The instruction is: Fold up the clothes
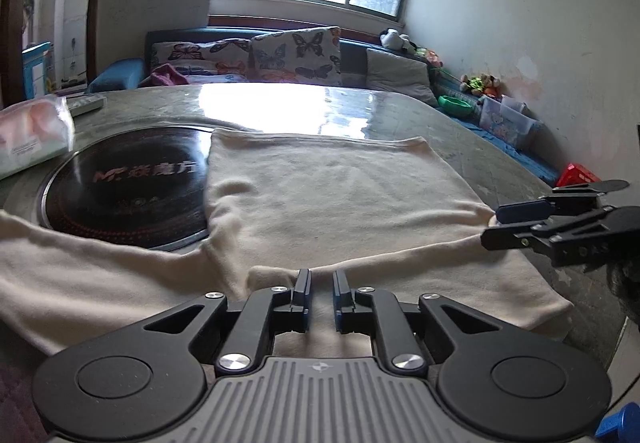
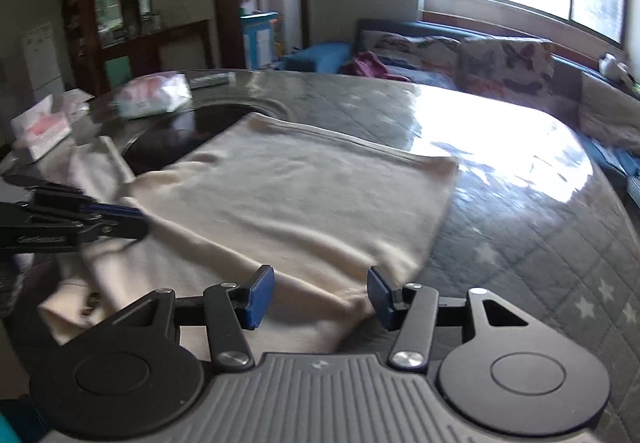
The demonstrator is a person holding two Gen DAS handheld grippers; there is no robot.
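Both tongs tilt down toward the near edge of a cream garment (image 1: 328,195) spread flat on the surface (image 1: 400,107). The left tongs (image 1: 321,293) are nearly closed, a narrow gap showing over the cloth's near fold. The right tongs (image 2: 321,293) stand half open, straddling a raised fold at the garment's near right corner without pinching it.

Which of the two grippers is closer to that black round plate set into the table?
The left. The left gripper hovers over the cream garment just beside the black round plate. The right gripper is at the garment's far side, the cloth lying between it and the plate.
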